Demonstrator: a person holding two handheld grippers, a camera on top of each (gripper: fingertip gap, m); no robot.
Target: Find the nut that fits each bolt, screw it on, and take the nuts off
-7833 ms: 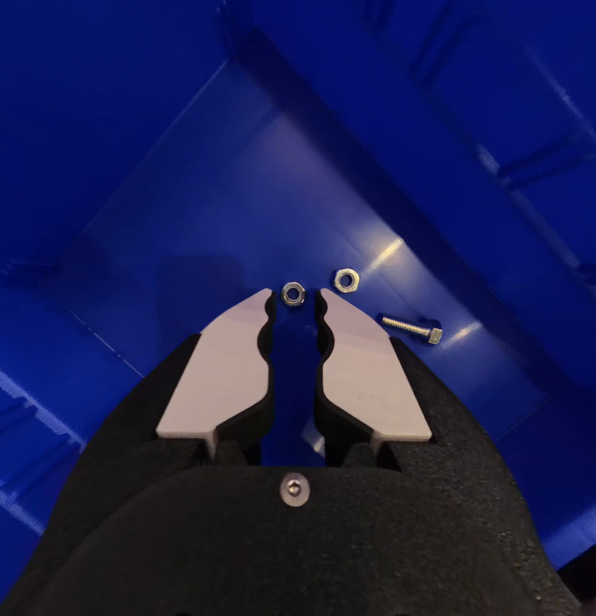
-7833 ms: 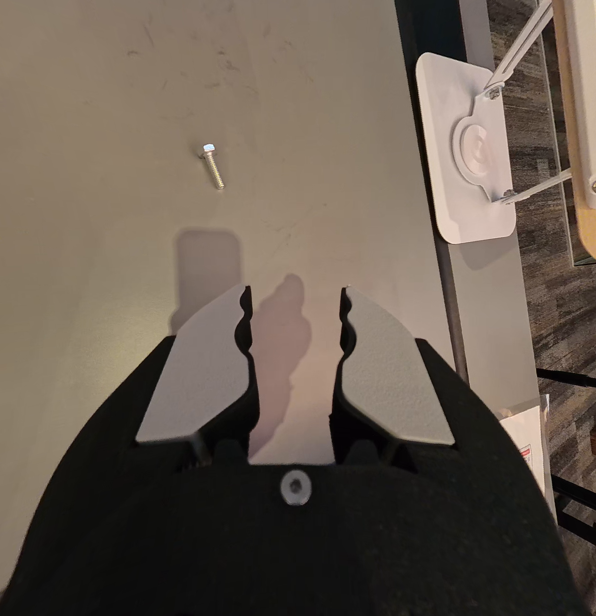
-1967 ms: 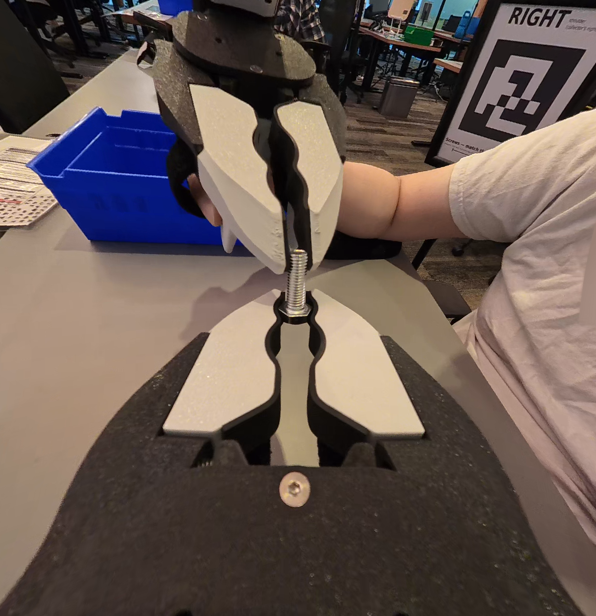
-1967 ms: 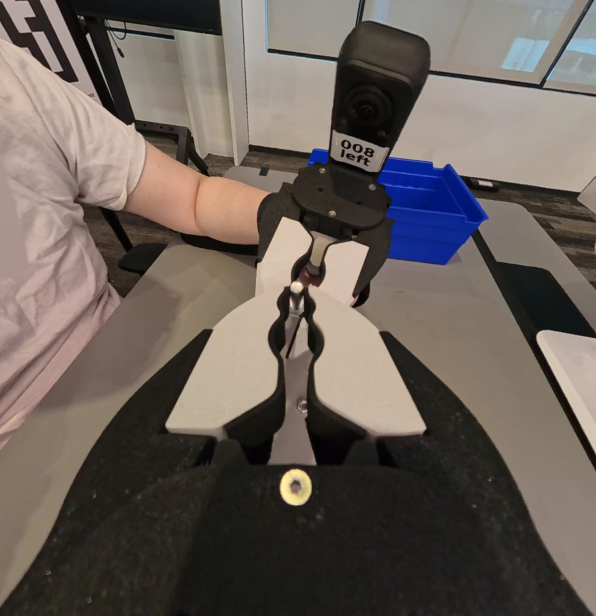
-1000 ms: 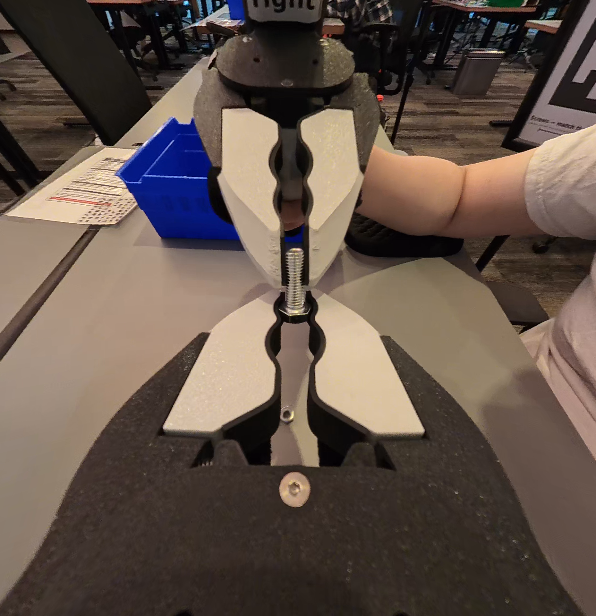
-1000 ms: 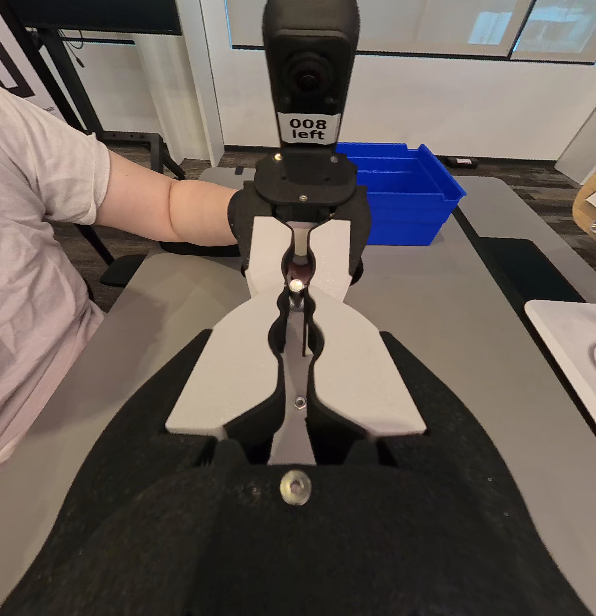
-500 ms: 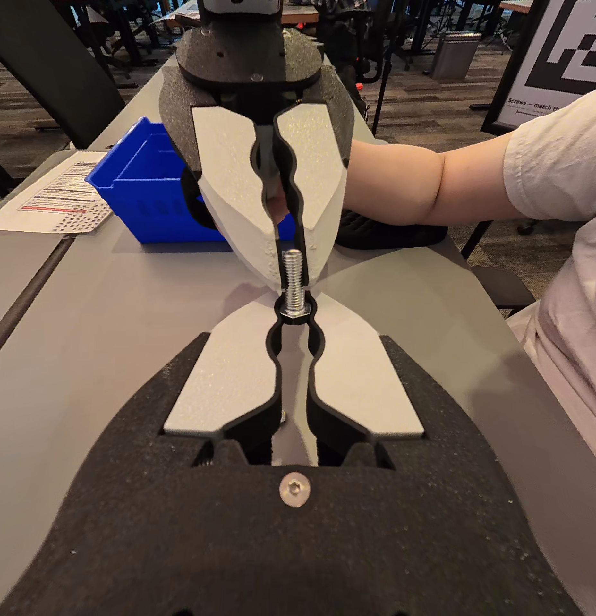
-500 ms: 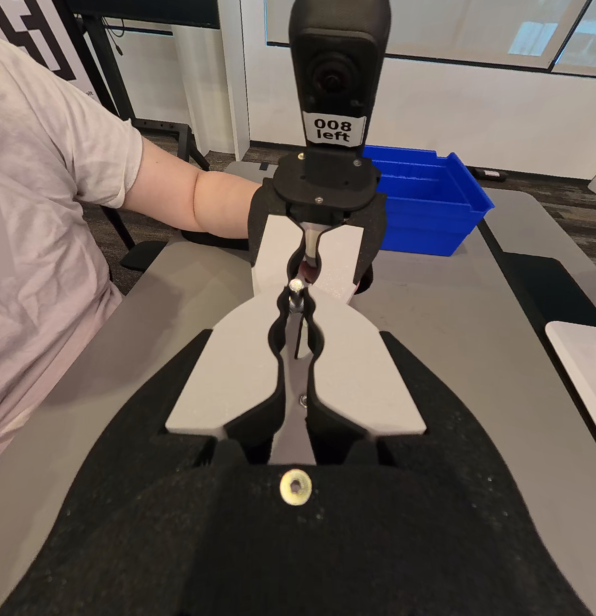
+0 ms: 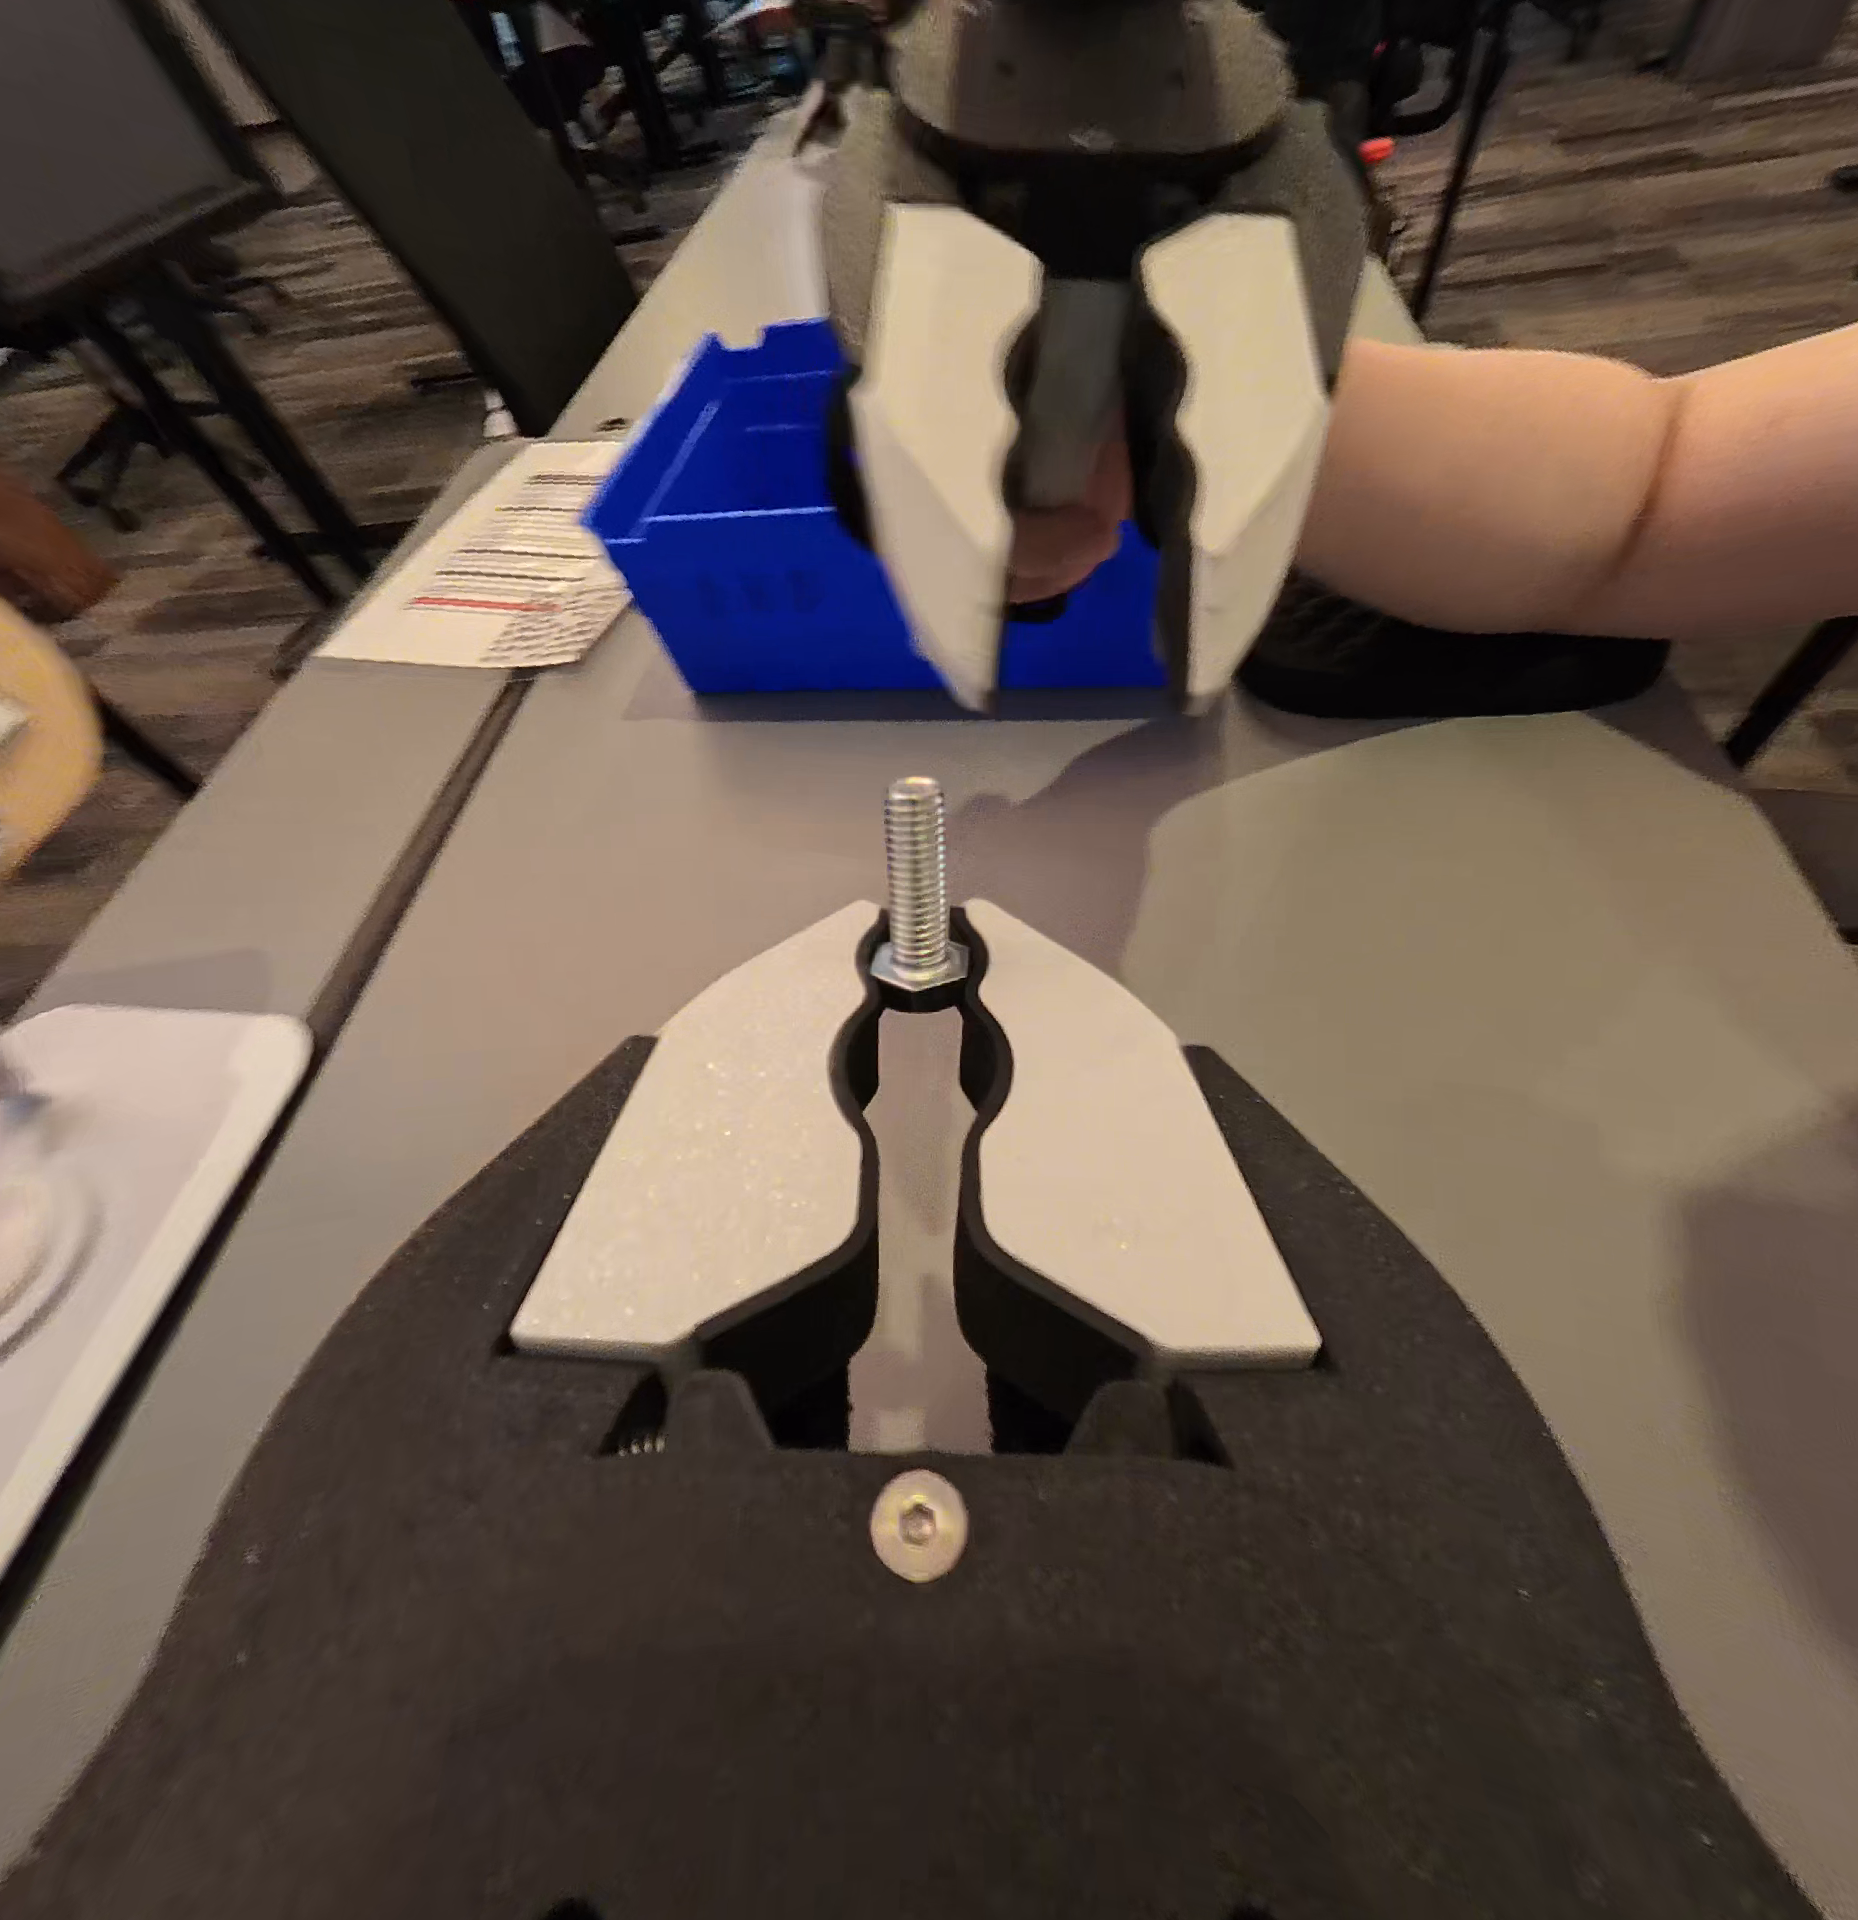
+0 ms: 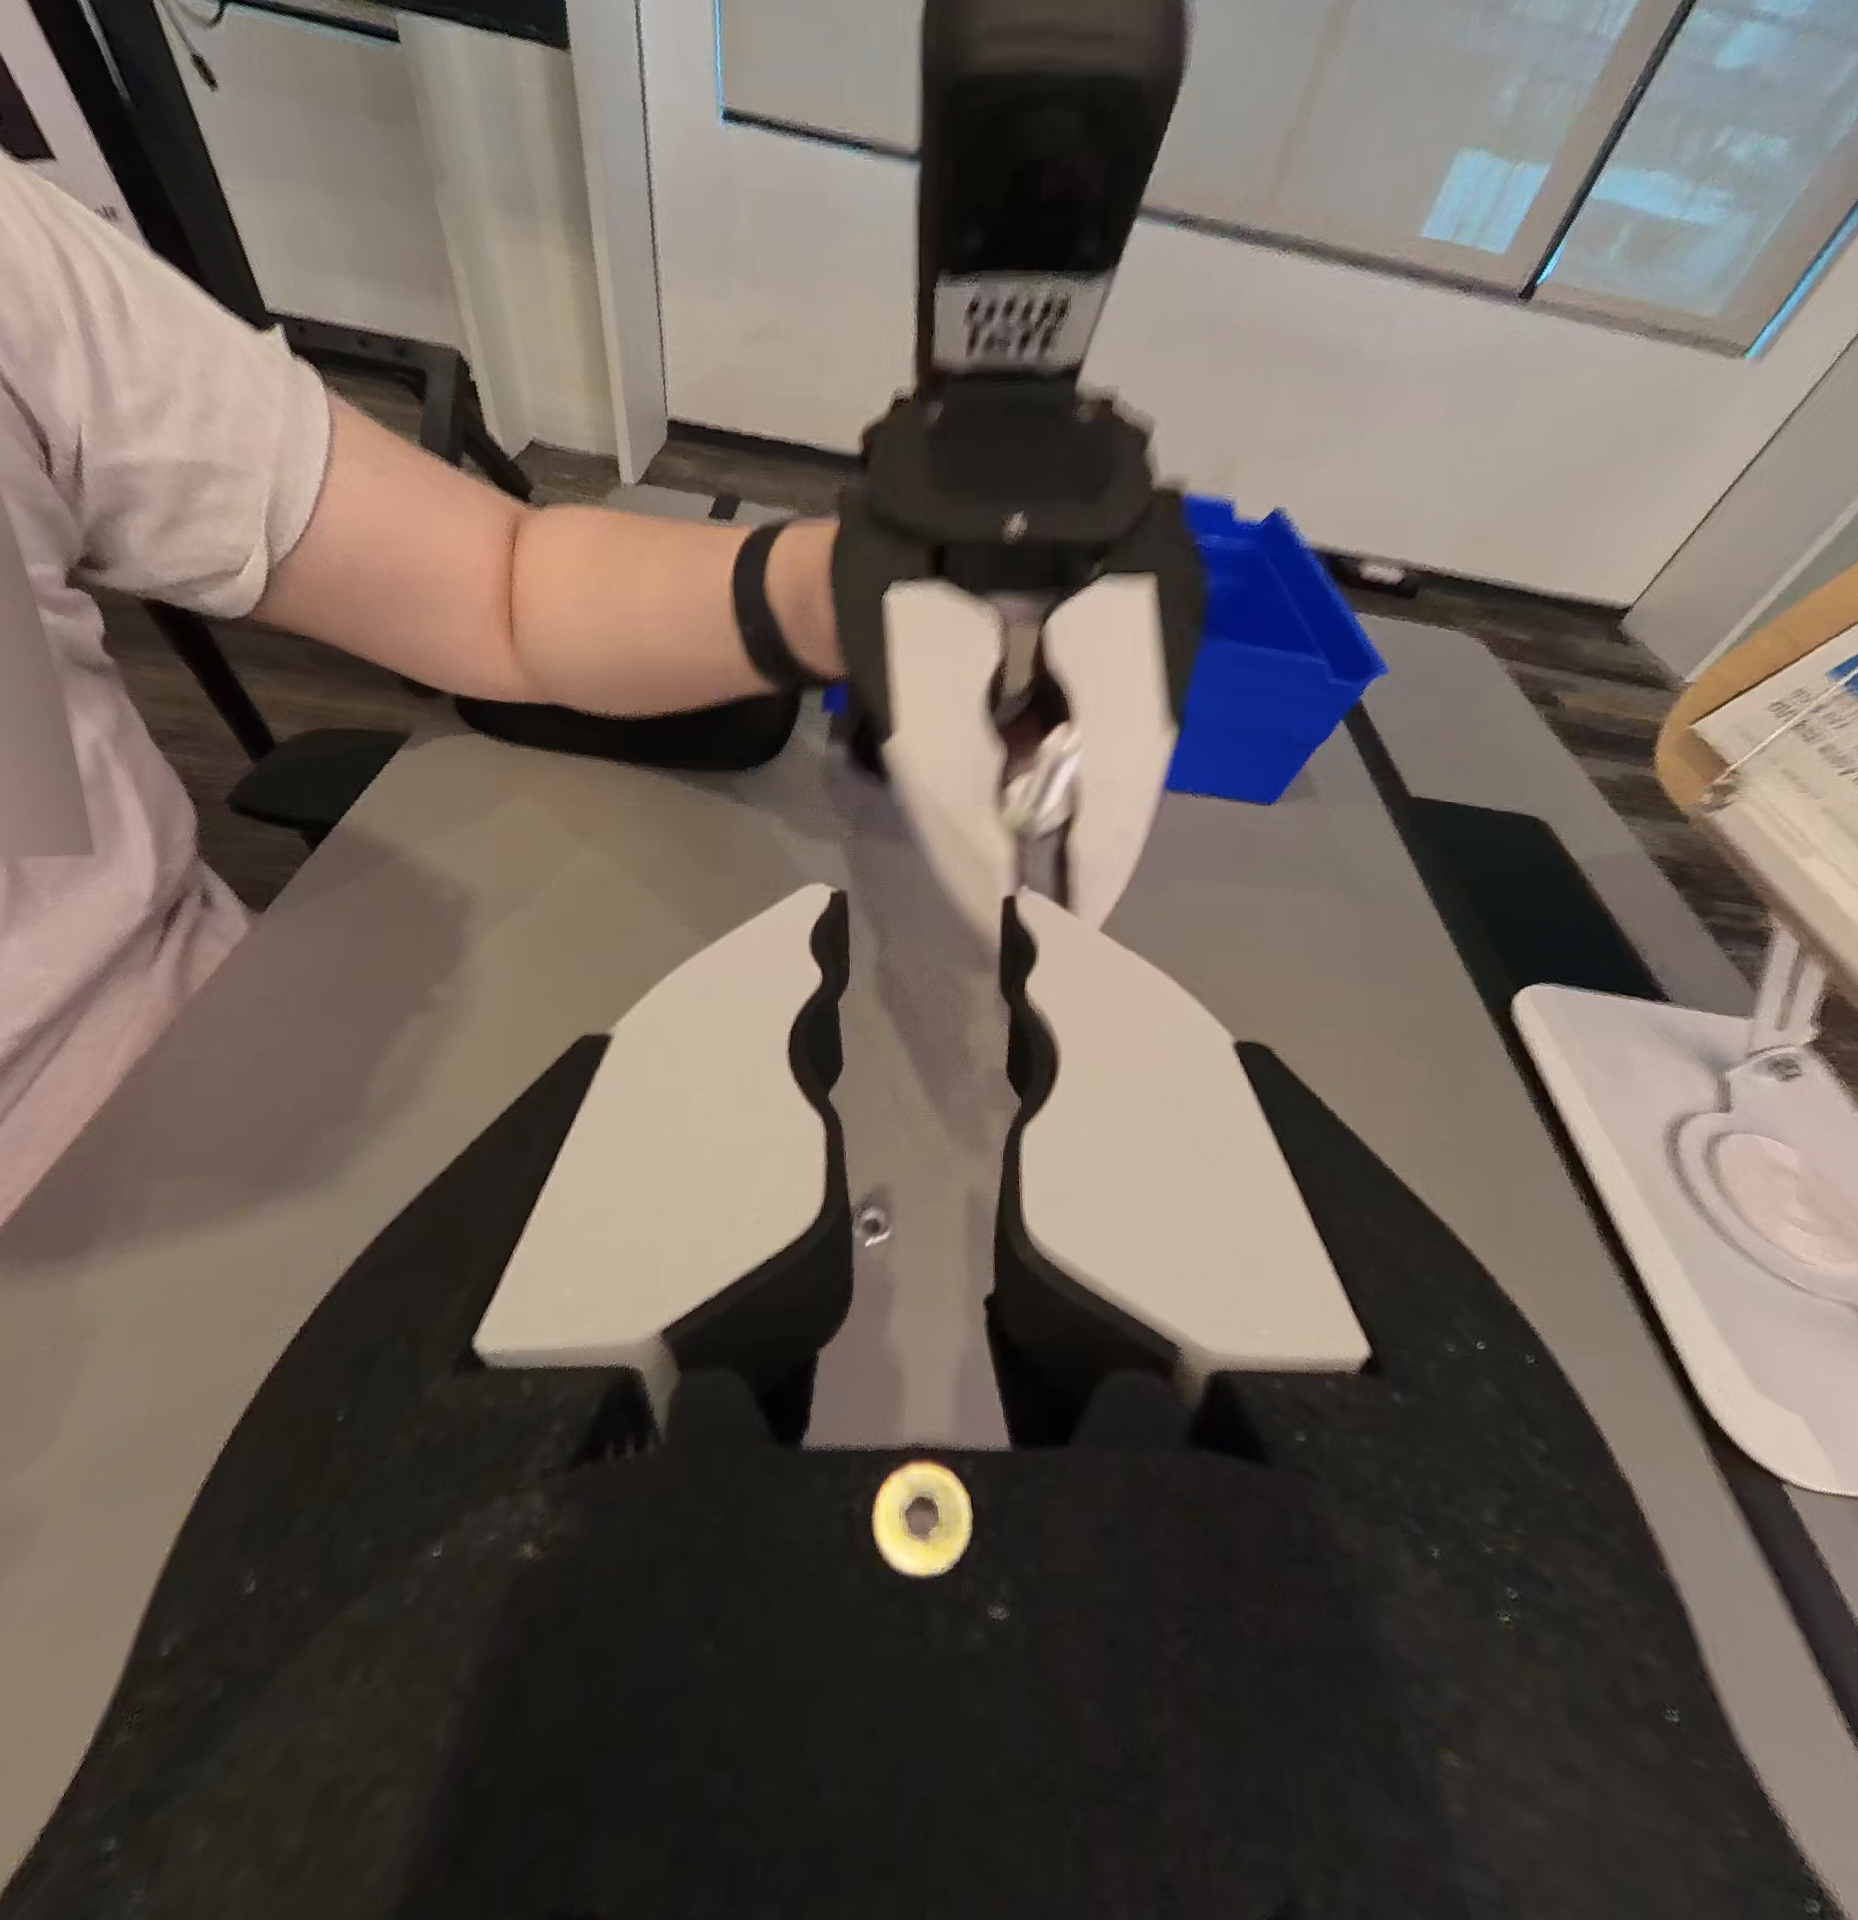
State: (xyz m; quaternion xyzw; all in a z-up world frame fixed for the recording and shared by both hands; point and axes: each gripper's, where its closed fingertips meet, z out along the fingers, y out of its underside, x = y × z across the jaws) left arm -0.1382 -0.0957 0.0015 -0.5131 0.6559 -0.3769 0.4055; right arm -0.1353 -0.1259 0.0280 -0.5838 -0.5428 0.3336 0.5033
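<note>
Above grey counter (image 9: 1424, 935), silver threaded bolt (image 9: 913, 883) with hex nut (image 9: 917, 968) is pinched by left gripper (image 9: 917, 935); right gripper (image 10: 925, 914) is spread, empty. Slippage is risked if grip loosens.

Your right gripper (image 9: 1081, 696) is smeared with motion blur at the top centre of the left wrist view, and its upper body runs off the top edge. Behind it, the blue bin (image 9: 759, 582) is partly covered by those fingers, so you cannot see inside. In the right wrist view the left gripper (image 10: 1018, 873) at centre is blurred too, and whatever sits between its tips cannot be made out. A tiny nut (image 10: 875, 1223) shows in the gap between your near fingers, too small and soft to size. The white stand base (image 10: 1673, 1195) at right is cut by the frame edge.
</note>
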